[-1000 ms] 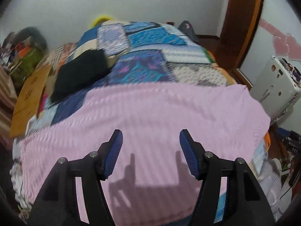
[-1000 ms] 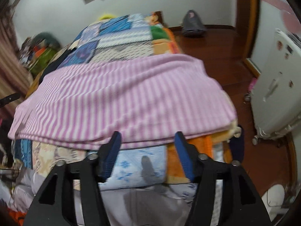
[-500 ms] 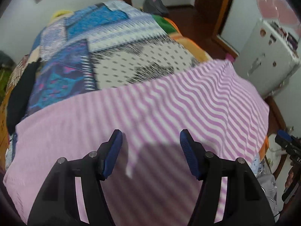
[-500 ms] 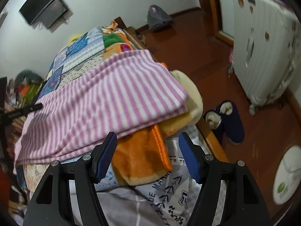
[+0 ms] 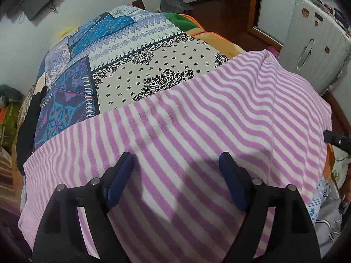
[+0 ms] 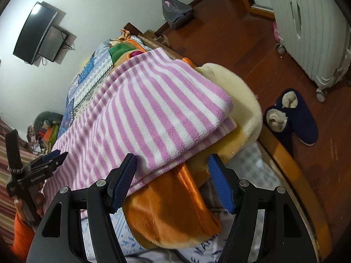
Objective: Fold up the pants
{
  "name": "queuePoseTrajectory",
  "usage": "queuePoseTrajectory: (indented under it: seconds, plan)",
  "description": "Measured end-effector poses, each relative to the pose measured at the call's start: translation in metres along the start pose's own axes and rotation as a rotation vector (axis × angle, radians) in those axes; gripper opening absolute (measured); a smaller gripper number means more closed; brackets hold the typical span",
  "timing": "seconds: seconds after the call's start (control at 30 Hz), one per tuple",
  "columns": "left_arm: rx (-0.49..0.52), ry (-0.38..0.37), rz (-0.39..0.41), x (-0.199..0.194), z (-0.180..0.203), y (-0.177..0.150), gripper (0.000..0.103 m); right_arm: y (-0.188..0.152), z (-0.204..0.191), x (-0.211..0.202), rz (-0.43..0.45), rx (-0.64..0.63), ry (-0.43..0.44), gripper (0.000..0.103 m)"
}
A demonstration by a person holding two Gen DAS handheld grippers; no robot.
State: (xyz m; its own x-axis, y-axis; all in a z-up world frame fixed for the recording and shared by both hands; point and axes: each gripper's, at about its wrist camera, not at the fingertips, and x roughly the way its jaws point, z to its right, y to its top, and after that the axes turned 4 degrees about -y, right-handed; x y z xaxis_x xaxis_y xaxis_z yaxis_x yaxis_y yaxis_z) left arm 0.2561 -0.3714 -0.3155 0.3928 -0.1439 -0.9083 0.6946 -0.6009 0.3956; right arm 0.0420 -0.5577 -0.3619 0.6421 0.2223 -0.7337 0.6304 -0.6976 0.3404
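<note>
Pants: pink-striped pants (image 5: 197, 120) lay flat on the bed (image 5: 153, 50).
Left gripper (image 5: 176, 160): I saw its fingers spread, just widened, above the cloth, nothing pinched.
Right gripper (image 6: 172, 161): fingers apart at the pants' folded corner, gripping nothing.

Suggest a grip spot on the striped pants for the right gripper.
Take the pink-striped pants at the doubled corner overhanging the orange blanket. The right gripper, jaws open, already faces that free edge from the bed's near side; elsewhere the cloth lies flat, harder to pinch.
</note>
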Motion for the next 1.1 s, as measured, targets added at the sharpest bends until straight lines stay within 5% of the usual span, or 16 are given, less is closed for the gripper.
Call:
queuePoseTrajectory:
  seconds: [0.37, 0.53, 0.63, 1.1]
  plan:
    - [0.013, 0.006, 0.018, 0.002, 0.003, -0.003, 0.087, 0.019, -0.001, 0.002, 0.096, 0.011, 0.023, 0.064]
    - [0.013, 0.003, 0.026, 0.003, 0.003, -0.004, 0.088, 0.033, -0.007, 0.004, 0.141, -0.006, 0.024, 0.039]
    - [0.012, 0.001, 0.028, 0.003, 0.003, -0.004, 0.088, 0.038, -0.007, 0.001, 0.171, 0.004, 0.024, 0.01]
    - [-0.088, -0.056, 0.122, -0.045, -0.031, -0.011, 0.087, 0.052, -0.084, -0.059, 0.28, -0.15, 0.104, 0.007]
